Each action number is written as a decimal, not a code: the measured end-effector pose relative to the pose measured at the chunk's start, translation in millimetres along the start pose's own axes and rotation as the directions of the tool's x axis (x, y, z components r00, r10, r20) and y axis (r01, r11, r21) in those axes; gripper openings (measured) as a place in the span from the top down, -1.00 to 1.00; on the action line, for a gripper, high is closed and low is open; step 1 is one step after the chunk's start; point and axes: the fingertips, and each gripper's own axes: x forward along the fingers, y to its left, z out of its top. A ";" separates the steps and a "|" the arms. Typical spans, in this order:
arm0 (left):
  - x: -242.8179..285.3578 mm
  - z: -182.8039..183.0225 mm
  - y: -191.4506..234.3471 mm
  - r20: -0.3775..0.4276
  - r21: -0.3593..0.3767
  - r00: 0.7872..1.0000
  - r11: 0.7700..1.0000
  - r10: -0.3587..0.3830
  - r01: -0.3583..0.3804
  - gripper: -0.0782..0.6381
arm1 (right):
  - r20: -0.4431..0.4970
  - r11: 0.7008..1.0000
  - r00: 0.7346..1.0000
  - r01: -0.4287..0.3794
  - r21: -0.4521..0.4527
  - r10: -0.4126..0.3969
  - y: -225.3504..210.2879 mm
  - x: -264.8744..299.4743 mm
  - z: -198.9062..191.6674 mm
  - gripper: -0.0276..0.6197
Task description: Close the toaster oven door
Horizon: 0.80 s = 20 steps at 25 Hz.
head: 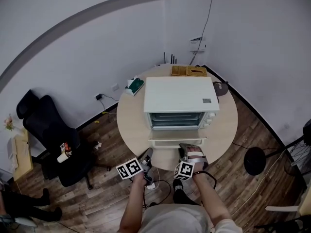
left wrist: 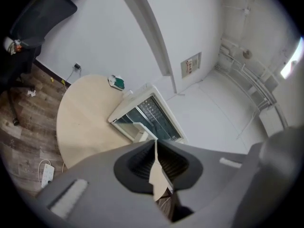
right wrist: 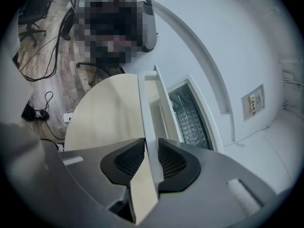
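Toaster oven: the white toaster oven (head: 180, 98) stood about the middle of the round bench (head: 131, 125), its front turned to the bench's near edge.
Door: the door (head: 176, 134) was down and open, lying roughly flat out from the oven's front toward the near edge; the racks inside showed behind it.
Handle: the white bar handle (right wrist: 148, 118) ran along the door's free edge, the part of the oven closest to the bench's near edge.
Right gripper: the right gripper (right wrist: 151, 156) was at the door's free edge, toward its right end in the head view (head: 188, 148).
Right fingers: the fingers (right wrist: 130, 160) were clenched on the handle, one ribbed pad on each side of the bar and both against it; the bar ran straight up between them.
Left gripper: the left gripper (head: 147, 153) hung at the bench's near edge, left of the door and apart from it.
Left fingers: the fingers (left wrist: 140, 160) were closed together with nothing held; only a thin sliver of bench showed between the pads. The oven (left wrist: 154, 115) and its open door lay well ahead of them.
Far edge: a wooden box (head: 188, 71) sat at the bench's far edge behind the oven.
Left far edge: a green and white item (head: 135, 85) lay at the oven's back left corner.
Floor: a black office chair (head: 48, 130) stood on the wood floor left of the bench.
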 end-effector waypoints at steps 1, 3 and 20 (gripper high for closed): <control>0.1 -0.8 -2.5 -0.005 0.017 1.000 1.000 0.002 -0.001 0.58 | 0.003 1.000 1.000 0.002 -0.007 -0.002 -2.7 0.1 0.7 0.65; 0.5 -1.8 -7.3 -0.016 0.051 1.000 0.999 0.005 -0.004 0.58 | 0.010 1.000 1.000 0.009 -0.022 -0.009 -9.7 0.9 2.2 0.65; -5.9 3.6 -27.5 -0.033 0.306 0.997 0.950 0.070 -0.056 0.58 | 0.036 0.995 0.997 0.066 -0.081 -0.063 -68.6 18.3 12.2 0.62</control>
